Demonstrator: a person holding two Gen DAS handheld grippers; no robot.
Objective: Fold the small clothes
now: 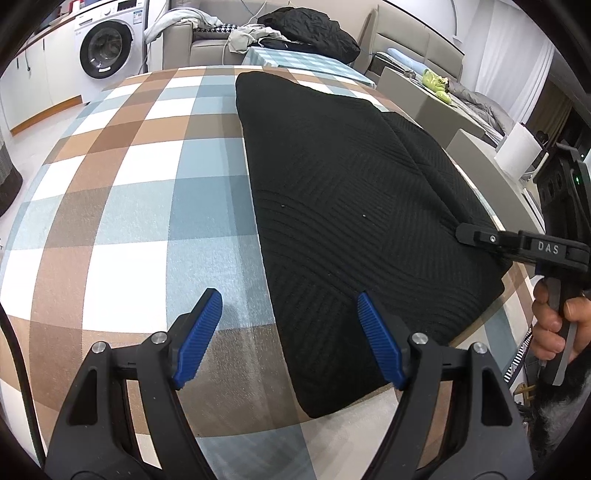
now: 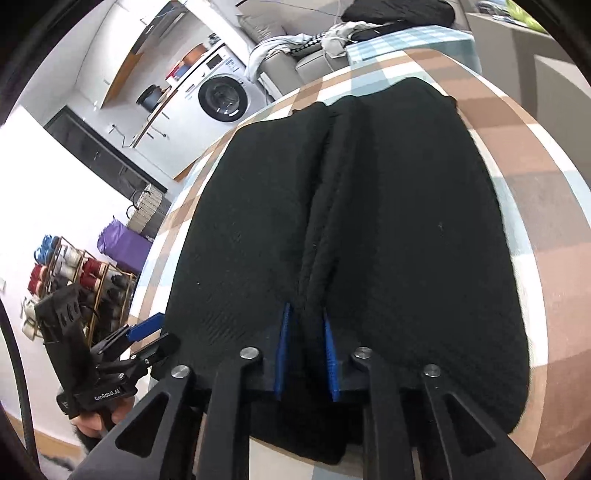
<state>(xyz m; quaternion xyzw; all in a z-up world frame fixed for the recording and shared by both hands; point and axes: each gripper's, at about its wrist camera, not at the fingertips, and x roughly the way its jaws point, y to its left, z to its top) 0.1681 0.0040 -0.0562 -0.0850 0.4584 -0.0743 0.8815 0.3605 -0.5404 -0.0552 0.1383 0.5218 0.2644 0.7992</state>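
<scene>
A black ribbed knit garment (image 1: 351, 177) lies folded on the plaid tablecloth (image 1: 129, 203), with one flap overlapping another down the middle (image 2: 406, 221). My left gripper (image 1: 289, 297) is open and hovers over the garment's near left edge, one blue pad (image 1: 201, 332) over the cloth-covered table, the other over the knit. It also shows at the table's left side in the right wrist view (image 2: 153, 338). My right gripper (image 2: 306, 310) sits at the garment's near right edge (image 1: 469, 234). Its narrow jaws pinch a raised ridge of the black fabric between the blue pads (image 2: 282, 350).
The table's edge curves close behind the garment on the right. Beyond it stand a washing machine (image 1: 107, 48), a sofa piled with clothes (image 1: 310, 29), a white cylinder (image 1: 519, 147) and a rack of spools (image 2: 74, 273). A person's hand (image 1: 554, 325) grips the right handle.
</scene>
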